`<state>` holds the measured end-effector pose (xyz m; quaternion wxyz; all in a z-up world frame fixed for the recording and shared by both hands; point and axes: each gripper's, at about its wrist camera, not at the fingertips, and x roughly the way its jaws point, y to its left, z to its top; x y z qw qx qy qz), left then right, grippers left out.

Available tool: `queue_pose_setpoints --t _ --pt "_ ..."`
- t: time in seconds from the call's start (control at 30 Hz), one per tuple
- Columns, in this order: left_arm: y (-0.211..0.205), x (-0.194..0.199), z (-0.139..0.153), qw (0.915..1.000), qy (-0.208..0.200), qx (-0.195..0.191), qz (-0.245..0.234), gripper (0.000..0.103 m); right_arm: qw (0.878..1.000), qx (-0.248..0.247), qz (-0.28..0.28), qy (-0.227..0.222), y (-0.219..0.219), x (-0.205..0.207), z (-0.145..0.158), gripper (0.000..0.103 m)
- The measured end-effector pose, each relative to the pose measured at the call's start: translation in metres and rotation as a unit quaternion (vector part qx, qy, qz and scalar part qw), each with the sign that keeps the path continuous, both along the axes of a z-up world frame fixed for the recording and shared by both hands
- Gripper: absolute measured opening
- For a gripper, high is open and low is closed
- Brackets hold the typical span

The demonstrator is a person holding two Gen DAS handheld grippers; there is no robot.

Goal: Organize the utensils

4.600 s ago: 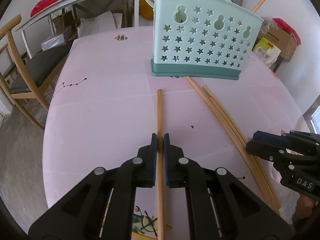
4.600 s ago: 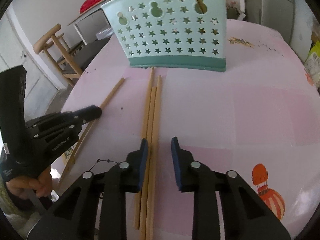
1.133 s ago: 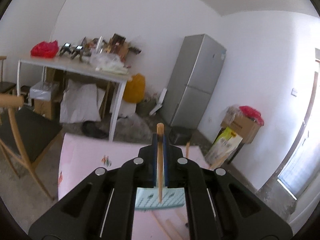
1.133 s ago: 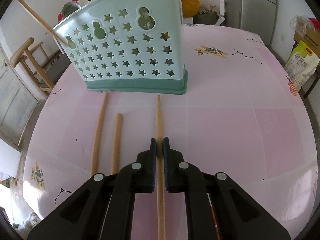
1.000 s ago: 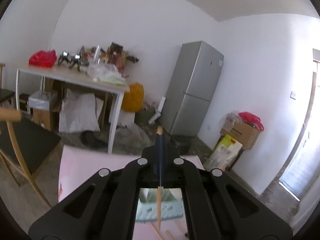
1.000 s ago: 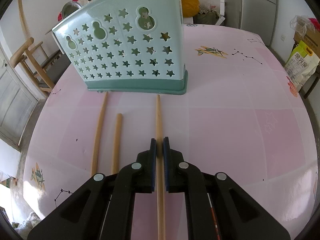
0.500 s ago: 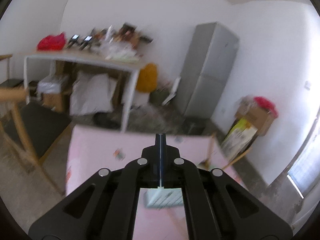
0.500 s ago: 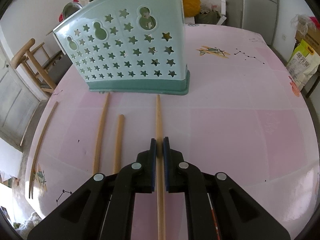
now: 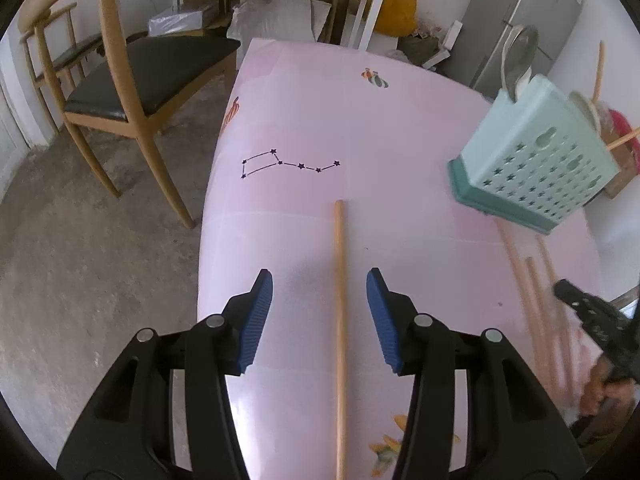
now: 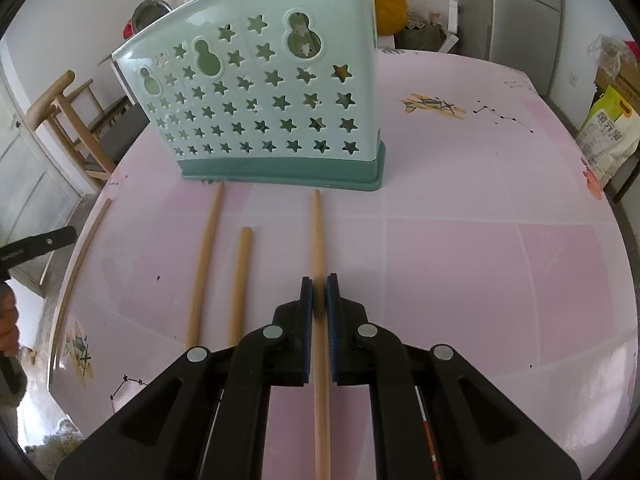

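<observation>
Right gripper [image 10: 319,294] clamps chopstick [image 10: 318,236] — no legible writing.

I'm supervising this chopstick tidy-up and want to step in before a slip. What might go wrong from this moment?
1. The right gripper pinches its chopstick partway along; the long front end may catch the holder wall when lifted.
2. The left gripper jaws are wide open around another chopstick near the table edge; a nudge may roll it off.
3. Two loose chopsticks lie close beside the held one and may get knocked.
</observation>
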<state>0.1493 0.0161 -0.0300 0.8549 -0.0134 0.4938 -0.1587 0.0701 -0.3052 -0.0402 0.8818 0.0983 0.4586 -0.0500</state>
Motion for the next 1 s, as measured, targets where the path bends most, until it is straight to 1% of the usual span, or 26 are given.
queue_pose_setpoints --t 0.07,0.1,0.13,0.17,0.2,0.23,0.33,0.43,0.5,0.57,0.67,0.73,0.77,0.8,0.9,1.0 --pt "-0.007 0.007 -0.004 0.9999 -0.003 0.011 -0.01 0.045 1.0 -0.001 -0.001 0.0 0.001 0.0 0.0 0.007" --pt "-0.013 0.01 -0.006 0.9995 -0.007 0.024 -0.017 0.044 1.0 -0.001 -0.002 0.0 0.001 0.0 0.0 0.007" --pt "-0.015 0.014 -0.008 0.999 -0.009 0.038 -0.02 0.039 1.0 -0.002 -0.002 -0.001 0.001 0.0 0.0 0.007" --pt "-0.018 0.017 -0.01 0.9981 -0.015 0.056 -0.019 0.037 1.0 -0.002 -0.002 -0.001 0.001 0.0 0.0 0.007" --pt "-0.022 0.019 -0.011 0.9967 -0.026 0.075 -0.019 0.032 1.0 -0.002 -0.002 -0.001 0.001 0.0 0.0 0.007" --pt "-0.025 0.021 -0.011 0.9955 -0.031 0.087 -0.022 0.023 1.0 -0.002 -0.003 -0.001 0.001 -0.001 0.0 0.007" --pt "-0.028 0.025 -0.013 0.9944 -0.037 0.096 -0.025 0.008 1.0 -0.001 -0.003 -0.002 0.001 -0.001 0.0 0.007" --pt "-0.028 0.026 -0.012 0.995 -0.039 0.09 -0.017 0.004 1.0 0.002 -0.005 -0.004 0.001 -0.001 0.001 0.007" --pt "-0.025 0.025 -0.01 0.9964 -0.044 0.073 -0.008 0.004 1.0 0.005 -0.004 -0.004 0.0 -0.001 0.001 0.007" --pt "-0.02 0.022 -0.003 0.9977 -0.05 0.046 0.001 0.004 1.0 0.005 -0.003 -0.004 0.0 -0.002 0.001 0.007" --pt "-0.013 0.01 0.019 0.9975 -0.07 0.002 0.007 0.004 1.0 0.008 -0.002 -0.005 -0.002 -0.002 0.0 0.007" --pt "-0.007 0.0 0.043 0.9952 -0.089 -0.04 0.006 0.004 1.0 0.009 -0.002 -0.007 -0.002 -0.003 0.0 0.007" --pt "-0.006 -0.004 0.051 0.9938 -0.097 -0.054 0.005 0.004 1.0 0.009 -0.002 -0.007 -0.002 -0.003 0.0 0.007" --pt "-0.003 -0.011 0.068 0.9908 -0.112 -0.076 0.003 0.004 1.0 0.009 -0.003 -0.007 -0.002 -0.003 0.0 0.007" --pt "0.0 -0.024 0.106 0.9818 -0.149 -0.118 -0.006 0.004 1.0 0.009 -0.003 -0.008 -0.002 -0.003 0.0 0.007" --pt "0.001 -0.03 0.145 0.9693 -0.185 -0.162 -0.016 0.004 1.0 0.011 -0.004 -0.009 -0.002 -0.003 0.0 0.007"
